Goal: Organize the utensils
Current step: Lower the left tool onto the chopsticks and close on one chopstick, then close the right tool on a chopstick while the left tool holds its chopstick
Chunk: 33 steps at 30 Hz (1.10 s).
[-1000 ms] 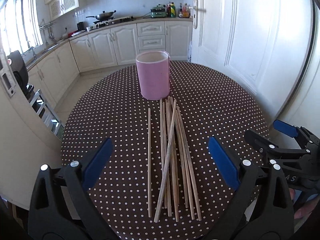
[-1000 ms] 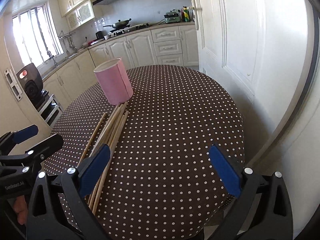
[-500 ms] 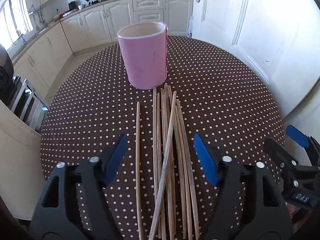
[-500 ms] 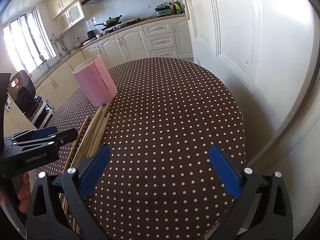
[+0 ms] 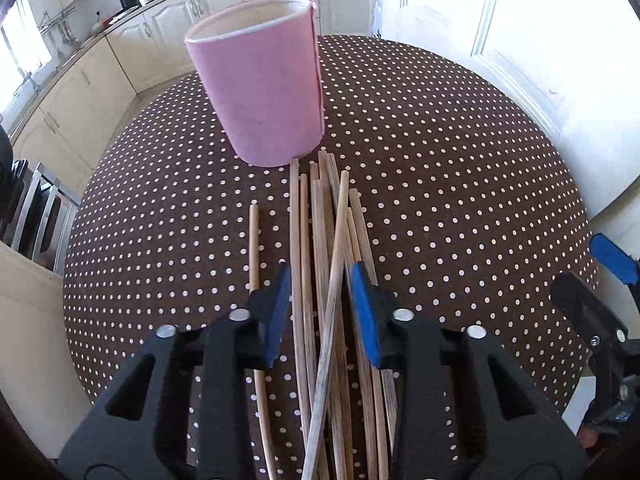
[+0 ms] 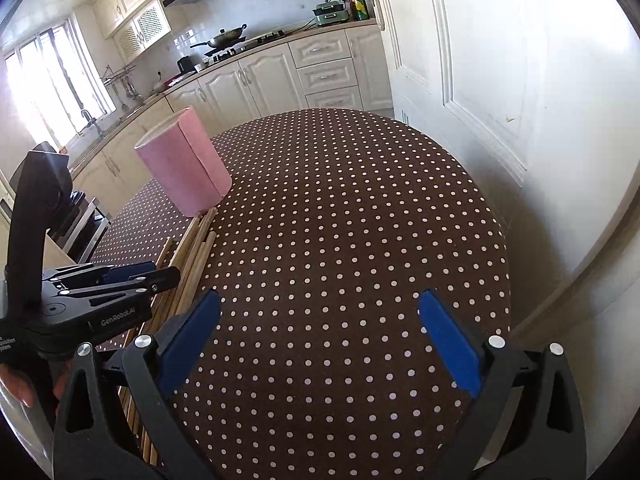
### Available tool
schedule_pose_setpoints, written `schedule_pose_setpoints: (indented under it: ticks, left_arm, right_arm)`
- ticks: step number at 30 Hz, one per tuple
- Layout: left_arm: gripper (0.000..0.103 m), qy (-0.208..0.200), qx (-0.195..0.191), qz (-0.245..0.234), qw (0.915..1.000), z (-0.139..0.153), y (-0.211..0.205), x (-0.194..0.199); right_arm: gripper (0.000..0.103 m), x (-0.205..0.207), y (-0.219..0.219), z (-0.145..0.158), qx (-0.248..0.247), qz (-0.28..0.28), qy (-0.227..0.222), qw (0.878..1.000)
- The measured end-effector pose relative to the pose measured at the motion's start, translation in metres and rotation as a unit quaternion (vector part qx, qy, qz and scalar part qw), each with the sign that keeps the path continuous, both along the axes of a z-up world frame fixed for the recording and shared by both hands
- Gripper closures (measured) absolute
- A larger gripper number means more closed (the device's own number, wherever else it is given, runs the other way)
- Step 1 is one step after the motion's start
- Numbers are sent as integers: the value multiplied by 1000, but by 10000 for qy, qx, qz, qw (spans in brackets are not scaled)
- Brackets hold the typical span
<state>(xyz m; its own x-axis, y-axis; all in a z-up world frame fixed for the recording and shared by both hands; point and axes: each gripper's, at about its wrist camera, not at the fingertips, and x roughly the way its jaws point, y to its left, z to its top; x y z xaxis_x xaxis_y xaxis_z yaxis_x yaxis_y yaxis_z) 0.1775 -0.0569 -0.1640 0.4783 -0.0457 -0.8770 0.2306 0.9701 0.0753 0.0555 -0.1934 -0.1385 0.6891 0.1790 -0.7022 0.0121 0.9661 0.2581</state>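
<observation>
On the dotted tablecloth (image 5: 460, 184) a bundle of wooden chopsticks (image 5: 320, 240) lies flat, tips toward the pink cup (image 5: 260, 92) that stands upright at twelve o'clock from them, the farthest tips just short of its base. One stray chopstick (image 5: 253, 240) lies apart at nine o'clock from the bundle. Seen from the left wrist, the cup's inside looks empty as far as its rim shows, so I judge the sorting barely begun: no chopstick is in the cup yet, and all of them are left to lift and drop in.

The left claw (image 5: 320, 300) points steeply down over the middle of the bundle. Its jaws are closing, now fairly narrow, with several chopsticks between the blue pads (image 5: 362, 304); one stick crosses the others diagonally there. Whether the pads already press on the wood I cannot tell, though a small gap seems to remain on the left side.

The right claw (image 6: 316, 340) hovers at three o'clock from the bundle, jaws wide apart, nothing between them but bare cloth.
</observation>
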Motion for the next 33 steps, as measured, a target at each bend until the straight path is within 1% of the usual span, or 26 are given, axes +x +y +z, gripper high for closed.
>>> schedule_pose_setpoints:
  ticks: [2,4,7,15,20,22,24,26,30,33]
  left_arm:
    - [86,3,63,-34,10000,-4,-2,2]
    - [93,-22,136,-61,9999,-8,-5,4]
    - [96,-86,151,-78,9998,-10,-5,3]
    - [96,-313,-141,71,9994,2,14,-7]
    - [96,-395,-342,156,9985,9,31,-11]
    - [96,-383,-475,211,9979,11,39,-13]
    - [96,-380,-585,275,9972,12,48,-15]
    - [96,-403,-627,300,9968,13,56,-16]
    - [96,-436,-838,355,9949,15,69,-23]
    - [96,-451,-966,381,9936,15,78,-23]
  right_arm:
    - [7,2,2,0,-6,7,0,10000]
    - [7,4,3,-1,7,16,12,10000]
    - [7,5,4,-1,4,22,31,10000]
    - [7,11,17,2,52,128,22,9999]
    - [10,16,39,8,-54,378,-131,9992]
    - [14,22,49,6,-103,482,-93,9987]
    - [19,28,60,3,-197,563,-28,9982]
    - [21,34,70,-2,-289,596,65,9978]
    - [22,46,89,-10,-544,589,197,9966]
    - [22,52,104,-14,-957,460,220,9941]
